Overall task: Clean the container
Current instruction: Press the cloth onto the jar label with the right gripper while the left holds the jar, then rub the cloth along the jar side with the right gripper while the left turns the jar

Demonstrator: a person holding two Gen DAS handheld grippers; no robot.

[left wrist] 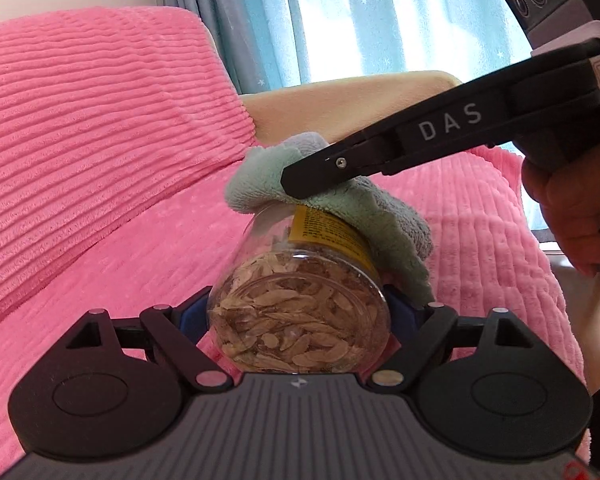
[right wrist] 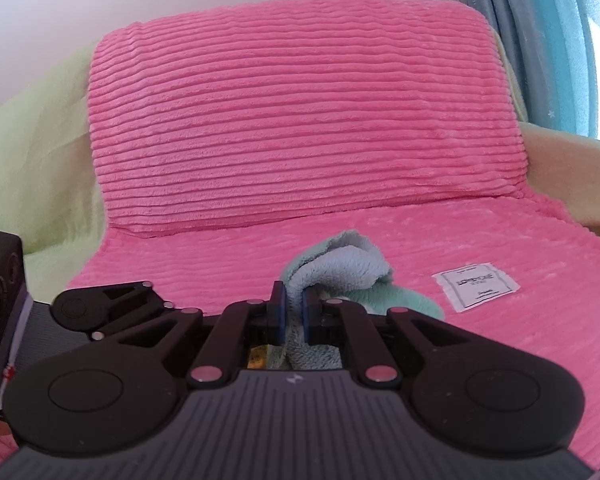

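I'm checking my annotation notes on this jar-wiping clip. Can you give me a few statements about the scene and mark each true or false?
1. The left gripper holds a clear jar filled with pale dried slices. True.
2. The right gripper is open and empty. False: it is shut on a green and grey cloth.
3. The cloth is pressed against the jar's yellow label. True.
4. The jar stands upright on a wooden table. False: it is held tilted above a pink ribbed cover.
5. A white tag lies on the pink cover. True.
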